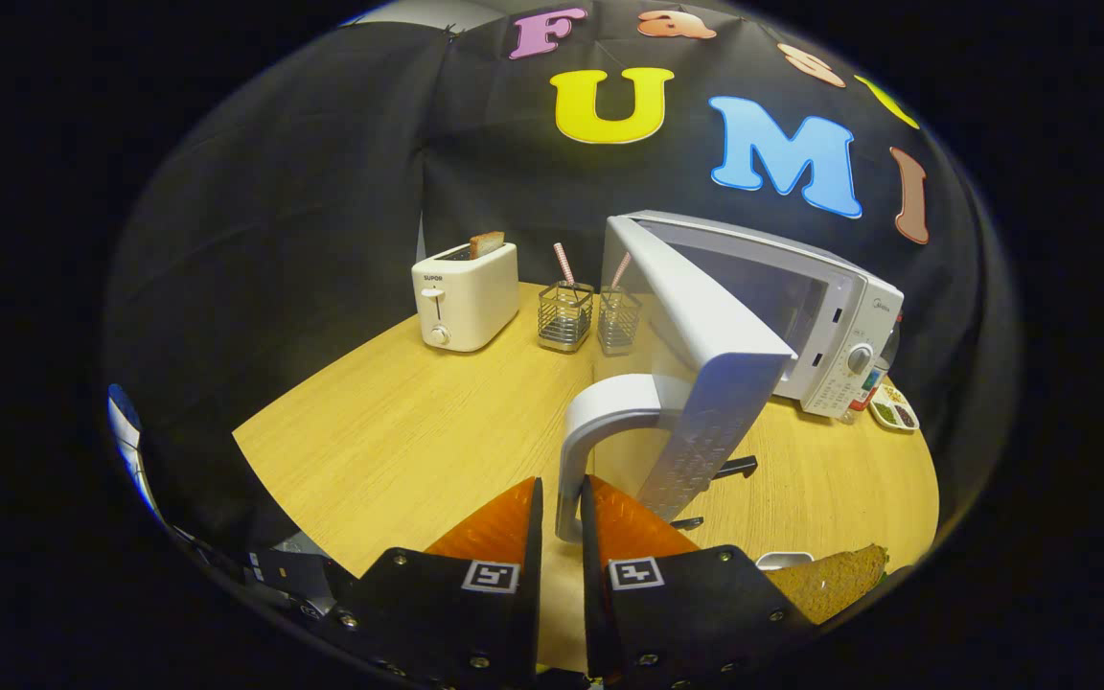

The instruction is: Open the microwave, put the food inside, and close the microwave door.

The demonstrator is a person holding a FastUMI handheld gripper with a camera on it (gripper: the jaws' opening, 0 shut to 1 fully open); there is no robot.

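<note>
Your claw [562, 522] is clenched on the door handle [579, 450] of the microwave [801, 307], whose door [696, 355] stands swung well out over the bench [399, 431]. Opening looks done; next, let go and fetch the sandwich [835, 580] just right of the fingers.

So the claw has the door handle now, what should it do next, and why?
Probably let go of the curved white door handle: the claw grips it, the white microwave door already stands wide open, and the brown sandwich beside the claw waits to go in.
</note>
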